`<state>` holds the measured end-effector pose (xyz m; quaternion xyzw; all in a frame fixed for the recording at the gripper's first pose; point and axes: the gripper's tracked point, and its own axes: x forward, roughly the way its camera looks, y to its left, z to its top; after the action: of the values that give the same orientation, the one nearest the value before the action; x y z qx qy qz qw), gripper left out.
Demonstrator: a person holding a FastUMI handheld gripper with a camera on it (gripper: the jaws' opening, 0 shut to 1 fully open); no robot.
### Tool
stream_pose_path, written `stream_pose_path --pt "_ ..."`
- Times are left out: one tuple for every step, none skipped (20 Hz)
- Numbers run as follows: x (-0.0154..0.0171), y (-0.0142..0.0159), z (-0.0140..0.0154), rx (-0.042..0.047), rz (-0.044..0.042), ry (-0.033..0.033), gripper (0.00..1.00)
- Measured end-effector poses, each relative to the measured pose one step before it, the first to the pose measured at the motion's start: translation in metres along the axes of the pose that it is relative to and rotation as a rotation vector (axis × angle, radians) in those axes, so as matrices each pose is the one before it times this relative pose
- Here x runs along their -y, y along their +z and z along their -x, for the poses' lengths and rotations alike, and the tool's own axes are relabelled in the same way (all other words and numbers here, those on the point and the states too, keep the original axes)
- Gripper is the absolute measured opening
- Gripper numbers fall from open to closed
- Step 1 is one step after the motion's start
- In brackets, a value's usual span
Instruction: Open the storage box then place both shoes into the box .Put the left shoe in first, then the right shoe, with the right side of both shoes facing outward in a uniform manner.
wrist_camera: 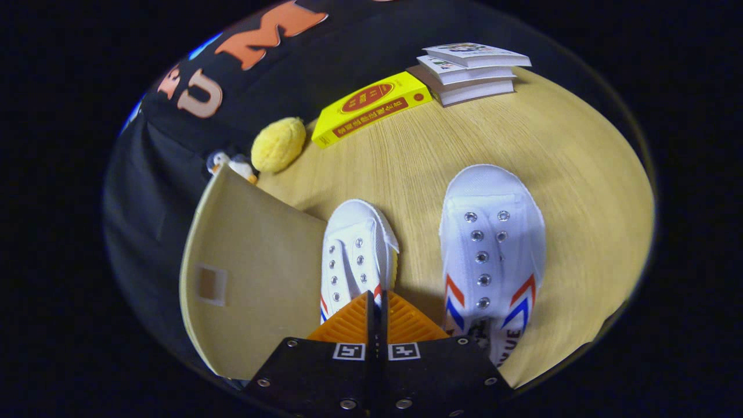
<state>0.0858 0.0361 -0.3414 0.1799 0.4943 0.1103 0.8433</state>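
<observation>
box: lid (255, 273) swung open, left of the near shoe | hand-held gripper (376, 302): fingers pinched together on the near shoe (354, 255) heel edge | second shoe (490, 249): right of it, on tabletop (580, 174) | left: both shoes likely still to go in

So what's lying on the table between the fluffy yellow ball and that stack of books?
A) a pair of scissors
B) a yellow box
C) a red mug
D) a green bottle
B: a yellow box lies flat on the wooden table, with the fluffy yellow ball at one end and the stack of books at the other, well beyond the claw and the two white shoes.
</observation>
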Motion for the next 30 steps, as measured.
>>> stream_pose_path --pt "-0.00764 0.00284 0.00172 0.00222 -0.05391 0.03625 0.0" --pt "-0.00231 0.00051 -0.00073 -0.00219 -0.00494 0.01455 0.0" --pt "0.01026 -0.00303 -0.00282 -0.00765 0.03656 -0.04255 0.0" --pt "0.00489 -0.01375 -0.00259 -0.04775 0.05281 -0.03582 0.0" --pt "0.00394 -0.00856 0.00057 -0.0198 0.04698 -0.03592 0.0" --pt "0.0029 0.00031 -0.00317 -0.02792 0.04019 -0.01099 0.0" --pt "0.00245 0.00321 -0.00079 0.00338 0.02748 -0.02715 0.0" --pt "0.0018 -0.00207 -0.00238 -0.01506 0.03053 -0.02261 0.01" --pt "-0.00194 -0.00445 0.00084 -0.0149 0.02457 -0.01579 0.03" --pt "-0.00433 -0.01097 0.00114 -0.0541 0.0241 -0.00543 0.05" --pt "-0.00281 -0.01034 0.00077 -0.05818 0.03173 -0.00675 0.15" --pt "-0.00202 -0.00631 -0.0072 -0.02525 0.0326 0.00362 0.2" --pt "0.00277 0.00287 -0.00465 0.0261 0.03914 -0.02845 0.3" --pt "-0.00198 0.00228 -0.00274 0.00677 0.01151 0.0047 0.39" --pt "0.00284 -0.00195 -0.00023 -0.00427 -0.02701 -0.00765 0.4" --pt "0.00071 -0.00263 -0.00046 -0.00035 -0.05007 0.02194 0.38" --pt "0.00173 0.0048 0.00168 0.01659 -0.07081 0.0405 0.29" --pt "-0.00088 0.00137 -0.00154 0.03221 -0.10976 0.0729 0.22" --pt "-0.00228 0.00243 0.00075 0.02961 -0.06594 0.0735 0.04" --pt "0.00218 -0.00368 0.00512 0.01373 -0.03681 0.04455 0.0" --pt "-0.00291 0.00588 0.00908 0.04136 -0.04407 0.03541 0.0" --pt "-0.00473 0.00484 0.00788 0.01688 -0.02385 0.05524 0.0" --pt "-0.00625 0.00706 0.00564 0.02577 -0.02111 0.0459 0.0" --pt "-0.00544 0.00639 0.0064 0.01515 -0.0029 0.02049 0.0" --pt "-0.00328 0.00867 0.007 0.02137 0.01961 0.00481 0.0" --pt "-0.0014 0.005 0.01147 0.02224 0.028 -0.00541 0.0" --pt "-0.00526 0.00826 0.00868 0.03177 0.0261 -0.00263 0.0" --pt "-0.00322 0.00224 0.00682 0.03615 0.01606 0.00471 0.0" --pt "-0.00953 0.00723 0.00733 0.03408 0.01573 0.01285 0.0" --pt "-0.01528 0.00983 0.00558 0.0363 0.00939 0.01201 0.0"
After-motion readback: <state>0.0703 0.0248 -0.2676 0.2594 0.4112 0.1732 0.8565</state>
